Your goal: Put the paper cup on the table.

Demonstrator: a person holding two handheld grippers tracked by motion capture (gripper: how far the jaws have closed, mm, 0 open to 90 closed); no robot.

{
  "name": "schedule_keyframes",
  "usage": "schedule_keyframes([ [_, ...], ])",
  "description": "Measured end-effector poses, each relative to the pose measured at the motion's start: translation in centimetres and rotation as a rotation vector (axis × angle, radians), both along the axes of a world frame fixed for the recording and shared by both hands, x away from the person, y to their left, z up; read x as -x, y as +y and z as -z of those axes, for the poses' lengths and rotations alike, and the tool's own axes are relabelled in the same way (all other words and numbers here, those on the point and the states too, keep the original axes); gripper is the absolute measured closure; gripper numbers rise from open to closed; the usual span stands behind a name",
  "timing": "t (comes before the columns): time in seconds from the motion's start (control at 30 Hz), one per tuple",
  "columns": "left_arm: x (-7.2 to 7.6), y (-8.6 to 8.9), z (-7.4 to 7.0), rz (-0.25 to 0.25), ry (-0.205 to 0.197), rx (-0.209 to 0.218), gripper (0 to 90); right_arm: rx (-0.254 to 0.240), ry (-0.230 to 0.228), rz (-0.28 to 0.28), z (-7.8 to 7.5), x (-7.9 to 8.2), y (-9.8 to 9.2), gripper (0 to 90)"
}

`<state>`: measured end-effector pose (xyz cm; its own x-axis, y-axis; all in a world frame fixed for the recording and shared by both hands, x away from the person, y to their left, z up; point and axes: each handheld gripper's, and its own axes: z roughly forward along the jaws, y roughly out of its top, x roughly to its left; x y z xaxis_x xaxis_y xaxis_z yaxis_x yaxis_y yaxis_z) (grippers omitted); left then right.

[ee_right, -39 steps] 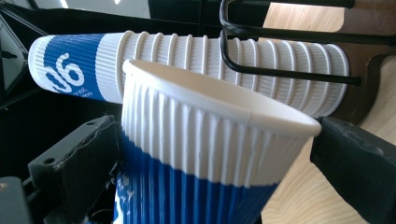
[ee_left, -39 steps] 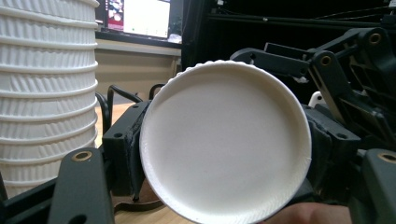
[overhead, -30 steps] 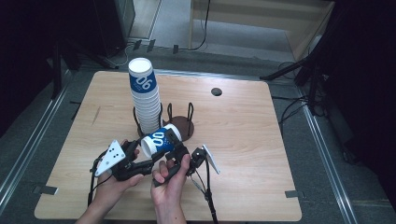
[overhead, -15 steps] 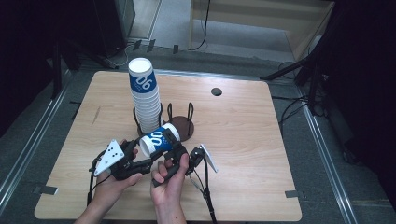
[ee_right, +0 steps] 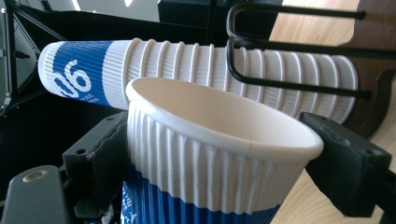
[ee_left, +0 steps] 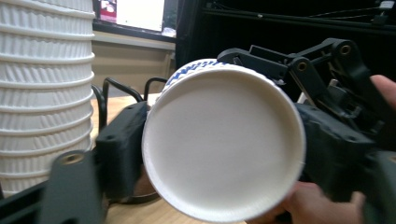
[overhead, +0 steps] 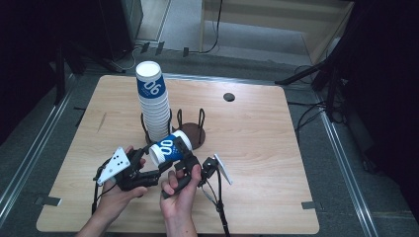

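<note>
Mid-handover at frame centre: right gripper (overhead: 184, 159) clamping cup (overhead: 167, 148), left gripper (overhead: 157, 172) released. Next: seat on stack (overhead: 153, 106).

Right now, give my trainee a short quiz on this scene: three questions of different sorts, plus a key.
1. True or false: the stack stands upright in the holder.
2. The single cup is: A on its side; B upright; C upside down.
3. Fill in: the printed band on the cup is ____ in colour.
Key: 1 true; 2 A; 3 blue.
</note>
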<state>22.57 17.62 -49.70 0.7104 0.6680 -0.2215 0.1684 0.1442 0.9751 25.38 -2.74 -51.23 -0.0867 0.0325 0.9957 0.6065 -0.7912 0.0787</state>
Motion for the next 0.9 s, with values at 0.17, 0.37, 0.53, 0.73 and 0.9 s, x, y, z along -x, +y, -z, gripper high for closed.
schedule_keyframes([
  [0.17,0.1,0.5,-0.3,0.001,0.024,0.014,6.8,0.026,-0.010,0.021,-0.1,-0.1,-0.5,13.0],
  [0.37,0.3,1.0,-0.6,-0.061,0.051,-0.033,0.0,0.097,-0.069,0.060,-0.6,0.2,-1.0,13.1],
  [0.53,0.4,1.4,-0.8,-0.058,0.070,-0.022,0.0,0.148,-0.111,0.094,-1.1,0.2,-1.8,13.2],
  [0.73,0.3,2.1,-0.7,-0.051,0.088,-0.016,0.0,0.225,-0.154,0.141,-1.6,0.3,-2.7,13.3],
  [0.9,0.1,2.8,-0.6,-0.060,0.104,-0.019,0.0,0.319,-0.205,0.179,-2.1,0.3,-3.2,13.3],
])
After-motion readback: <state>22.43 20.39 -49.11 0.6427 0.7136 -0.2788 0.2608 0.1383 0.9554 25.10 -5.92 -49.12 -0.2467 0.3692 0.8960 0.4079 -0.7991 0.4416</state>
